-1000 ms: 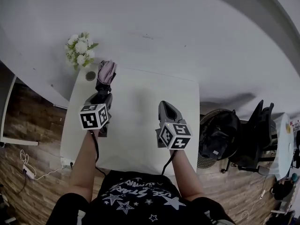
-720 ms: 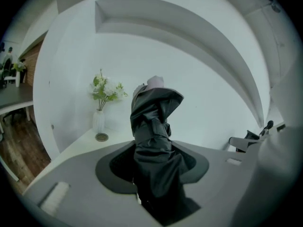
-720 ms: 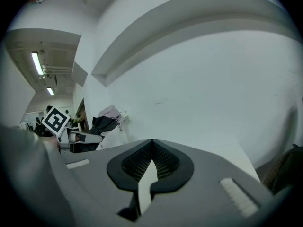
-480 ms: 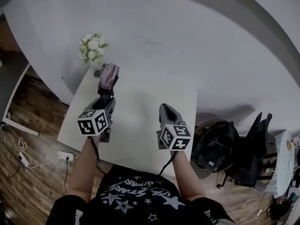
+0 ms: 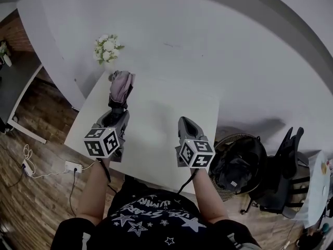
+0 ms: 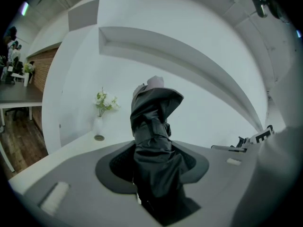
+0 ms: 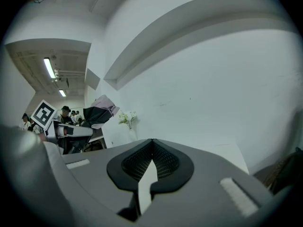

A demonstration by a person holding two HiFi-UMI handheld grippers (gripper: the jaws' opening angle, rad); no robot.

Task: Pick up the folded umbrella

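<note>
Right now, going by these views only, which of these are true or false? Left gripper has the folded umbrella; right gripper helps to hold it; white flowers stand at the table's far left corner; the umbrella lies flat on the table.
1. The left gripper is closed on the folded umbrella. True.
2. The right gripper helps to hold the umbrella. False: its jaws are together with nothing between them, and it is well apart from the umbrella.
3. White flowers stand at the table's far left corner. True.
4. The umbrella lies flat on the white table. False: it is held clear of the tabletop, sticking out from the left gripper's jaws.
</note>
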